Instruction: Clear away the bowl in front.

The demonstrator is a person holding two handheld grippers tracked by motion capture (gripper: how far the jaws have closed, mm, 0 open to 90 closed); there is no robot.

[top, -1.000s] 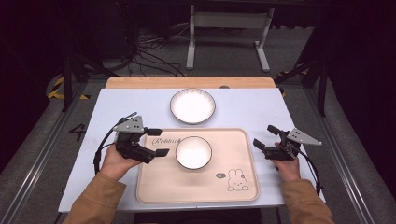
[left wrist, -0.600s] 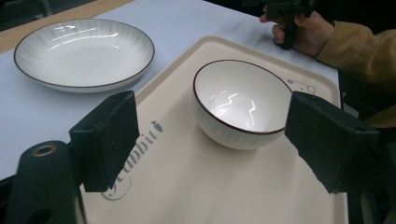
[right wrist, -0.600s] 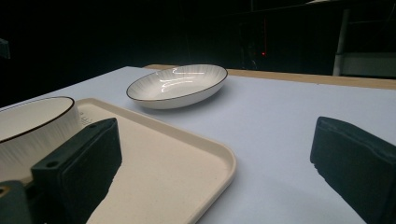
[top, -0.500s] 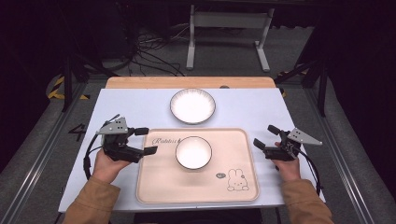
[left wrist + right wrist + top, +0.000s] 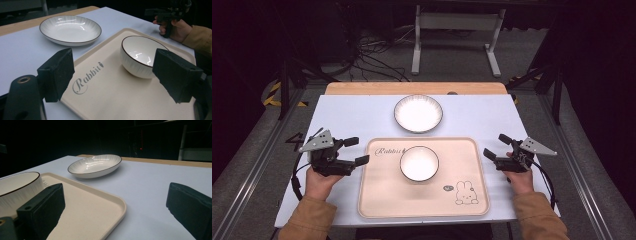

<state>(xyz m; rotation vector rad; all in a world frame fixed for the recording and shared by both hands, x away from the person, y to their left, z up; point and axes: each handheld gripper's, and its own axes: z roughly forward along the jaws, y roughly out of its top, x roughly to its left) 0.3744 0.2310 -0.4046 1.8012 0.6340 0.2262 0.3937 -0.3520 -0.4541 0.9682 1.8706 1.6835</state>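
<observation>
One tray (image 5: 422, 197), one bowl (image 5: 419, 163) and one plate (image 5: 418, 113) are counted on the table (image 5: 352, 115), with two grippers held over it.

In the high view the bowl is seen upright on the tray, a little toward the tray's 12 o'clock edge and clear of its rim. The plate is set on the bare table at 12 o'clock from the bowl, just beyond the tray and apart from it. One printed word is seen at the tray's 10 o'clock corner and one rabbit drawing (image 5: 464, 191) near its 5 o'clock corner.

The left gripper (image 5: 356, 151) is held at 9 o'clock from the bowl, just outside the tray's edge, with its jaws spread wide and nothing between them. In the left gripper view the bowl (image 5: 142, 57) is framed between the two jaws but well beyond them, and the plate (image 5: 70, 29) is seen farther off on the left.

The right gripper (image 5: 497, 148) is held at 3 o'clock from the bowl, beside the tray's other edge. Its jaws are likewise apart and empty. In the right gripper view one jaw seems to hang over the tray's (image 5: 95, 207) corner, though contact cannot be judged from that low angle.
</observation>
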